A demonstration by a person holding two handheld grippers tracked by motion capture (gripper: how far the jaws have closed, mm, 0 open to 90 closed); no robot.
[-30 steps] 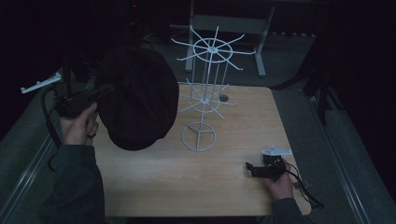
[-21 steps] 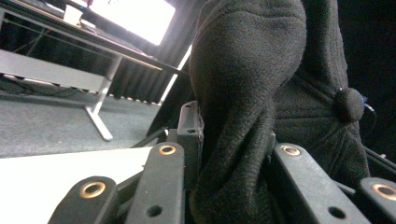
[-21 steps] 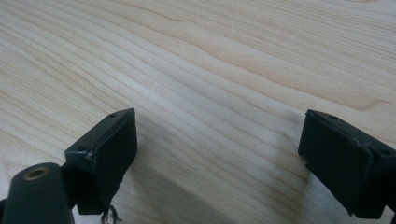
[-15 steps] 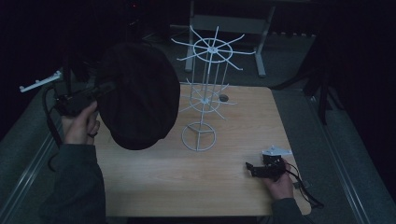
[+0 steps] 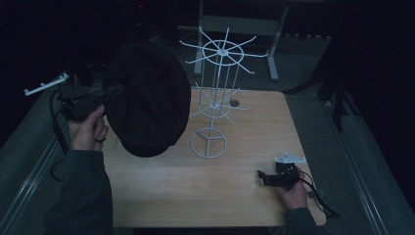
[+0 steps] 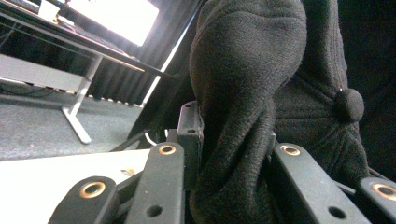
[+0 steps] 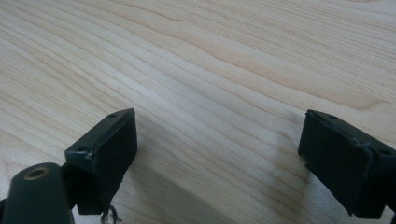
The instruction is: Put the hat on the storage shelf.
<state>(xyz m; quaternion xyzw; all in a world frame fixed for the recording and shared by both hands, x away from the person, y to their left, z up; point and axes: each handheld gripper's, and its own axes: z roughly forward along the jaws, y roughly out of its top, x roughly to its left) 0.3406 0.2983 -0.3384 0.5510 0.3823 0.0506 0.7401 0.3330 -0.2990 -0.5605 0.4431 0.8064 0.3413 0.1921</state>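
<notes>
A black flat cap (image 5: pixel 147 98) hangs in the air left of the white wire rack (image 5: pixel 215 98). My left gripper (image 5: pixel 115 91) is shut on its edge, held up by a hand above the table's left side. In the left gripper view the cap's cloth (image 6: pixel 243 116) is pinched between the two black jaws, and its top button (image 6: pixel 349 104) shows at the right. My right gripper (image 5: pixel 264 177) rests on the table near the front right corner. It is open, with bare wood (image 7: pixel 210 93) between its fingers (image 7: pixel 107 149).
The wooden table (image 5: pixel 205 191) carries the rack, whose round base (image 5: pixel 209 143) stands near the middle. A small hole (image 5: pixel 234 103) sits in the tabletop behind the rack. A white rail (image 5: pixel 46 84) lies off the left edge. A desk frame (image 5: pixel 274 34) stands beyond the table.
The left hand and the cap have barely shifted. The right gripper has stayed on the table.
</notes>
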